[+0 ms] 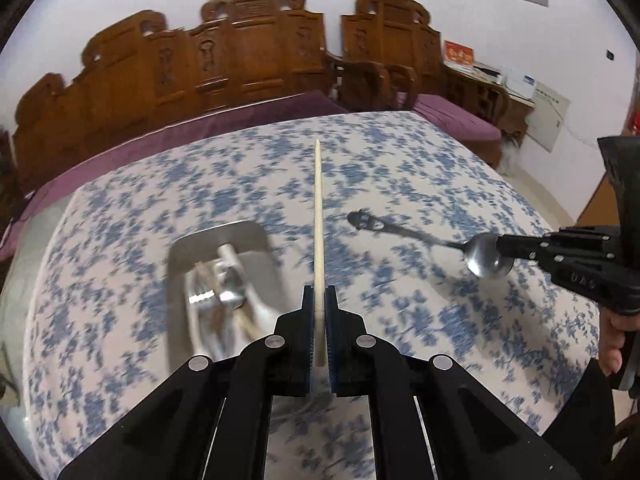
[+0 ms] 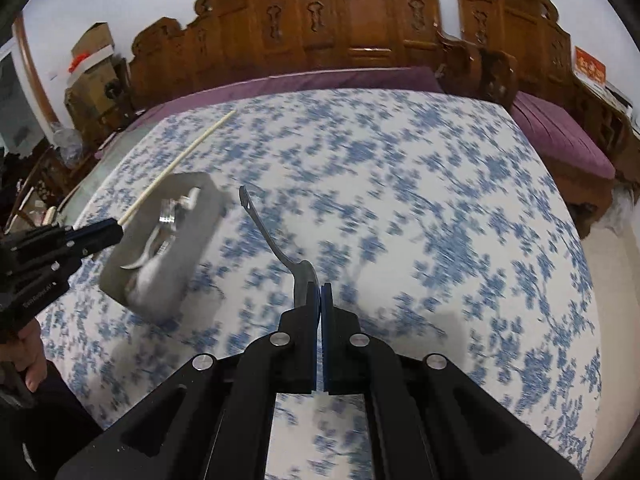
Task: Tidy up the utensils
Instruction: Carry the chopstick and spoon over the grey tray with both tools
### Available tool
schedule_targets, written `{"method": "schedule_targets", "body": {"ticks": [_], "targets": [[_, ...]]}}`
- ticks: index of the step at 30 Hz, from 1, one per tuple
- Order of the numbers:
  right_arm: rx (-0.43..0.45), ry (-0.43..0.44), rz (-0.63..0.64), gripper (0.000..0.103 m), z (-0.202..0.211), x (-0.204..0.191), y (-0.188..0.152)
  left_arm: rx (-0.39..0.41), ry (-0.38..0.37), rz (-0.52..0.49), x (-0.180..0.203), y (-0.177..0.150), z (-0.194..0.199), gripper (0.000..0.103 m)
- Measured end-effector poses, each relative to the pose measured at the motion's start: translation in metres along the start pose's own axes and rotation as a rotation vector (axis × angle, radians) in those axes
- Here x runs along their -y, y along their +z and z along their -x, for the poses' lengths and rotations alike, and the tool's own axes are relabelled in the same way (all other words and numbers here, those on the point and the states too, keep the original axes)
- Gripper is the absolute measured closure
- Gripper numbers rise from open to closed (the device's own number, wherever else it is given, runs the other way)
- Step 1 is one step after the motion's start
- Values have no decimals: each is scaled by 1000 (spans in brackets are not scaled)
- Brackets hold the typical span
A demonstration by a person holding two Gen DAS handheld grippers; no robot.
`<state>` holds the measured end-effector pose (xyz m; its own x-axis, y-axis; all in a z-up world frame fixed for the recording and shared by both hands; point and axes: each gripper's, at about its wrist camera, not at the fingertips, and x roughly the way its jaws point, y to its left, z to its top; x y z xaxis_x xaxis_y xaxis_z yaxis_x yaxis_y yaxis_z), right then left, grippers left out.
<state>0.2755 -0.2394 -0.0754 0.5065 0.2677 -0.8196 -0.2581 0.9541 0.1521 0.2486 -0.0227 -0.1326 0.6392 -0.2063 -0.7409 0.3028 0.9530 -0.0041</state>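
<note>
My left gripper [image 1: 319, 300] is shut on a pale chopstick [image 1: 318, 216] that points straight ahead above the table; it also shows in the right wrist view [image 2: 180, 160], held by the left gripper [image 2: 116, 226]. My right gripper [image 2: 320, 292] is shut on the bowl of a steel spoon [image 2: 264, 232], whose handle points forward; the spoon [image 1: 480, 256] also shows at the right of the left wrist view. A grey tray [image 1: 180, 248] holding a fork, a spoon and other utensils lies on the table, left of the left gripper; it also shows in the right wrist view [image 2: 200, 196].
The table carries a white cloth with blue flowers [image 2: 400, 200]. Carved wooden benches [image 1: 240, 52] with purple cushions stand behind the table and at the right. Cardboard boxes [image 2: 92, 68] stand at the far left.
</note>
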Motion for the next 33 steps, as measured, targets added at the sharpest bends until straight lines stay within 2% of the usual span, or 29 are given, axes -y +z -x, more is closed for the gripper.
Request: {"method": "schedule_targets", "body": {"ticks": [8, 15, 24, 29, 33], "targets": [[14, 24, 52, 101, 0, -45, 17, -25, 52, 52, -39, -26, 8, 99], [13, 35, 90, 101, -9, -80, 31, -74, 86, 103, -64, -40, -6, 99], [-3, 37, 132, 101, -24, -108, 39, -132, 102, 122, -73, -47, -30, 98], [-17, 37, 130, 101, -34, -114, 40, -133, 104, 129, -76, -50, -34, 98], [-27, 34, 116, 101, -43, -118, 41, -115, 97, 141, -78, -50, -32, 91]]}}
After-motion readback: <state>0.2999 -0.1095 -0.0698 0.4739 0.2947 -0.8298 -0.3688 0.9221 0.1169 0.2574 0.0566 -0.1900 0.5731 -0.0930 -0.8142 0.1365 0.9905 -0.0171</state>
